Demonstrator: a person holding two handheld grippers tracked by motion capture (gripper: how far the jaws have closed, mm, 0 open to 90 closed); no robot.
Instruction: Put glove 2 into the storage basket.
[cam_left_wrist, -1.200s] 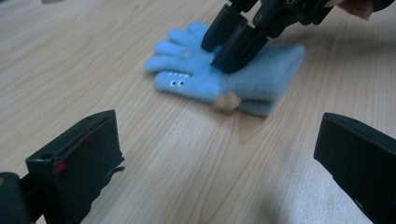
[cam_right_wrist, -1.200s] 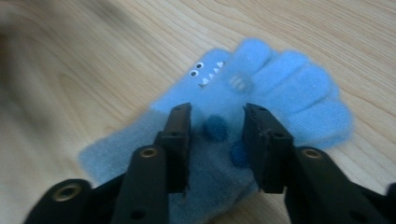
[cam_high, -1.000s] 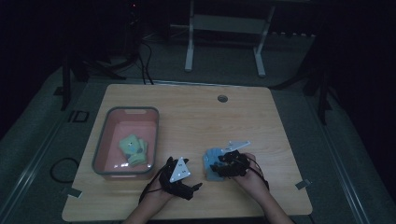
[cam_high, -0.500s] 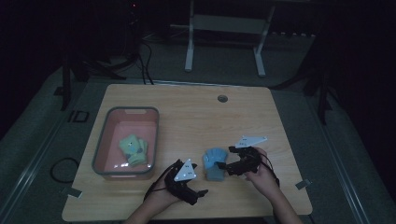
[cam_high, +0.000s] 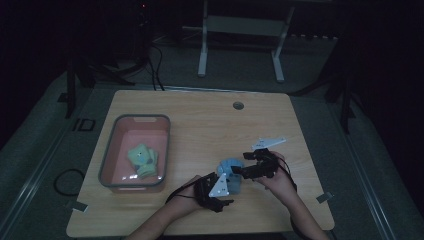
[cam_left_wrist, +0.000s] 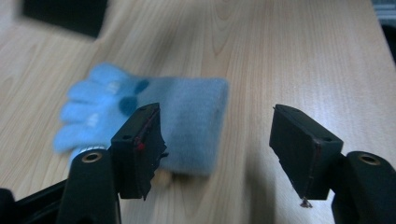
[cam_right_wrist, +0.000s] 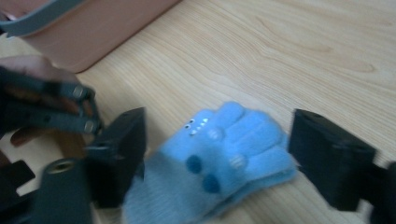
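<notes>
A blue glove (cam_high: 231, 166) lay flat on the wooden table (cam_high: 210, 125), toward the near edge and a little right of the middle, well clear of the right edge. It bore dark blue spots and small pale marks near its fingers; in the left gripper view its cuff (cam_left_wrist: 198, 123) pointed toward the camera and its fingers away to the left.

The left gripper (cam_high: 220, 192) sat just on the near side of the glove, held in the person's left hand (cam_high: 187, 197). Its jaws had just been closing, yet they stood well apart: one jaw lay over the near edge of the cuff and the other stood over bare wood, so nothing was pinched.

The right gripper (cam_high: 239, 171) came at the glove from the right in the person's right hand (cam_high: 275, 177). Its jaws had just been narrowing a little and were spread to either side of the glove's fingers (cam_right_wrist: 247, 135), with gaps visible on both sides, so no pad pressed on the cloth.

A pink tub (cam_high: 111, 160) with a grey rim stood near the left edge, holding green cloth items (cam_high: 142, 159). A small round fitting (cam_high: 238, 105) sat close to the far edge.
</notes>
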